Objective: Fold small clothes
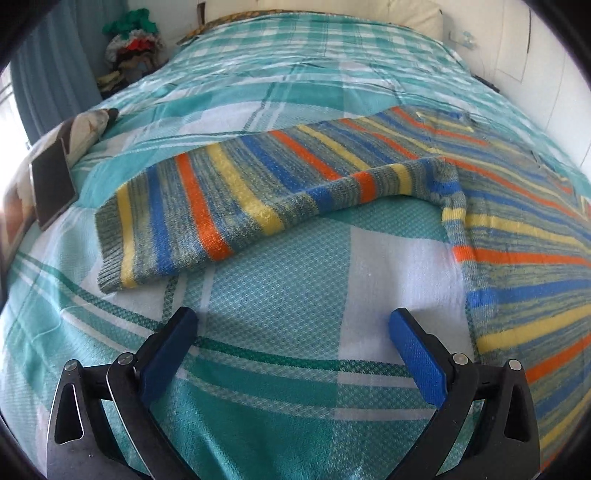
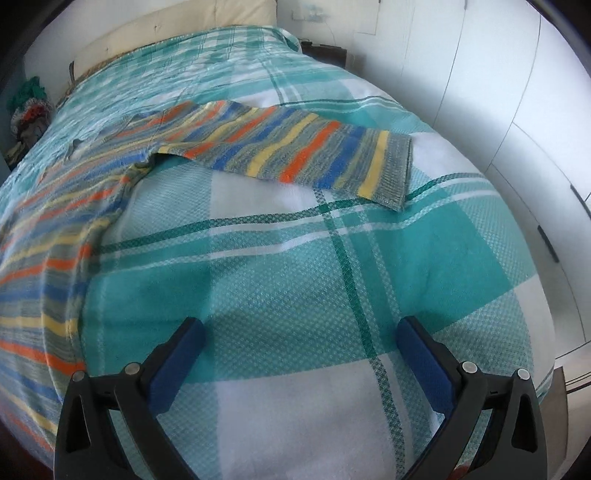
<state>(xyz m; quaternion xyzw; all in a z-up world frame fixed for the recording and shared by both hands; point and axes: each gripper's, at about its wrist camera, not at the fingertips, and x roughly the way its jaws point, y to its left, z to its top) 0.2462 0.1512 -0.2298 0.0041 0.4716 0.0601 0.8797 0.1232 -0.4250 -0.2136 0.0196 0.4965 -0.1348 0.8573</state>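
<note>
Two grippers in view, one per wrist camera, both with blue-padded black fingers. We see the left gripper (image 1: pixel 293 328) with its jaws spread wide and nothing between them, only the teal, white and green plaid woven blanket (image 1: pixel 280 258) on the bed beneath. The right gripper (image 2: pixel 301 336) reads the same: jaws wide apart, gripping nothing, above bare blanket (image 2: pixel 295 266).

The task's thing, a knitted sweater striped in orange, blue, yellow and grey-green (image 1: pixel 517 229), lies spread flat on the blanket. From the left wrist view its body fills the right side of the frame, and one sleeve (image 1: pixel 207 206) reaches out to the left, ending in a ribbed grey cuff, ahead of the left gripper and apart from it. From the right wrist view the sweater (image 2: pixel 55 229) body runs down the left side, and the other sleeve (image 2: pixel 303 147) stretches to the right, its cuff lying flat ahead of the right gripper, not touching it.

Also noted: a dark flat rectangular phone-like slab (image 1: pixel 51 184) resting on a patterned brown and cream cushion (image 1: pixel 88 125) at the left edge, a heap of mixed-colour clothes (image 1: pixel 133 48) beyond the bed's far left corner, and a cream headboard (image 2: pixel 177 26) at the far end.
</note>
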